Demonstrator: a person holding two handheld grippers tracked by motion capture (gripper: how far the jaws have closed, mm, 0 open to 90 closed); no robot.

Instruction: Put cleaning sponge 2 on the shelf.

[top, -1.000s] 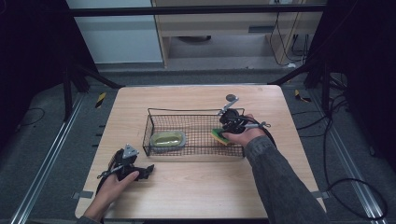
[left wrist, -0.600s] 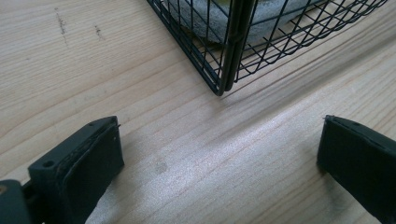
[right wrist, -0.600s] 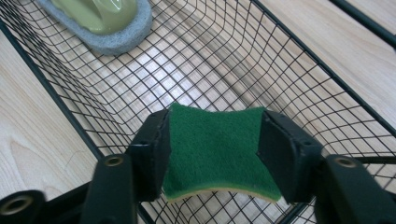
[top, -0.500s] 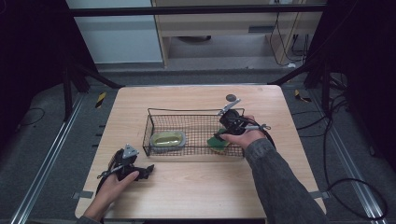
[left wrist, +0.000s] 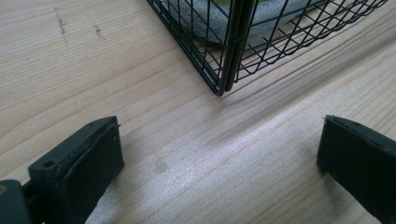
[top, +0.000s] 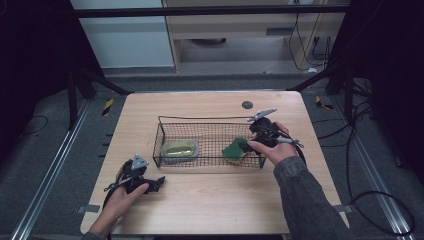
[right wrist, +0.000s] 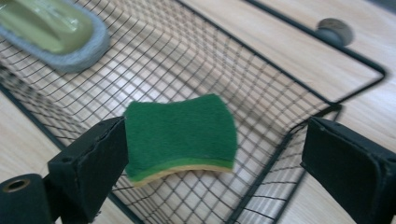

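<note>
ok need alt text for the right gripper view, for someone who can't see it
A green scouring sponge with a yellow underside lies in a black wire basket, just ahead of the right hand-held gripper, whose two black jaws have just been opening and stand wide apart. A grey-edged, olive-green brush lies at the basket's far end, and the basket sits on a pale wooden table.

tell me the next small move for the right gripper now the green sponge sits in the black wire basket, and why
Probably lift the right gripper back out of the black wire basket. Its jaws have just been opening and stand wide, and the green sponge with its yellow underside lies free on the mesh between them, so the placing looks done.
</note>
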